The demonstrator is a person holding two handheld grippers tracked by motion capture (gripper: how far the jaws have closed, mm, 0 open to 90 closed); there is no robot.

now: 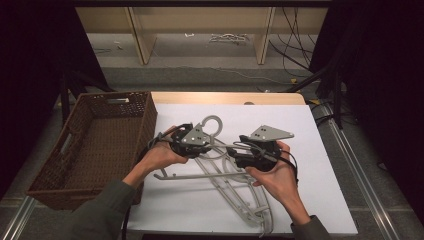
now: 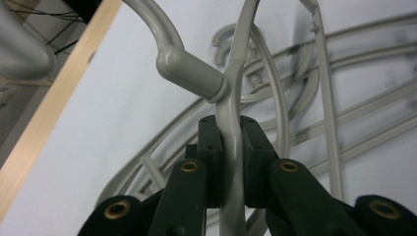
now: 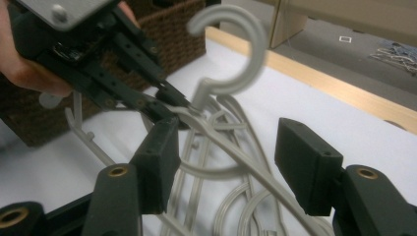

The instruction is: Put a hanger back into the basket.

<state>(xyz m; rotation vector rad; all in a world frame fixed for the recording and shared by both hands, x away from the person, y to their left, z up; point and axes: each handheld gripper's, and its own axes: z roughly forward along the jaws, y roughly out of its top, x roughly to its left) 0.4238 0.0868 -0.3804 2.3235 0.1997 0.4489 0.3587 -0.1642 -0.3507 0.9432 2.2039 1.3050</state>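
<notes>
Several grey plastic hangers (image 1: 235,195) lie in a tangle on the white sheet (image 1: 315,170). My left gripper (image 1: 212,145) is shut on the neck of one hanger (image 2: 236,73), just below its hook (image 1: 212,122). The left gripper view shows the pads (image 2: 209,162) pinching that thin grey bar, with my left gripper (image 2: 231,132) centred on it. My right gripper (image 1: 235,148) faces it from the right. Its jaws stand wide apart in the right gripper view, around my right gripper (image 3: 228,147). The held hanger's arm (image 3: 265,182) runs between the jaws without touching either pad. The hook (image 3: 246,54) rises beyond.
A brown wicker basket (image 1: 90,145) stands at the left edge of the sheet, close to the left hand. The wooden table edge (image 1: 225,97) runs along the far side. Beyond it are the floor, cables and shelf legs.
</notes>
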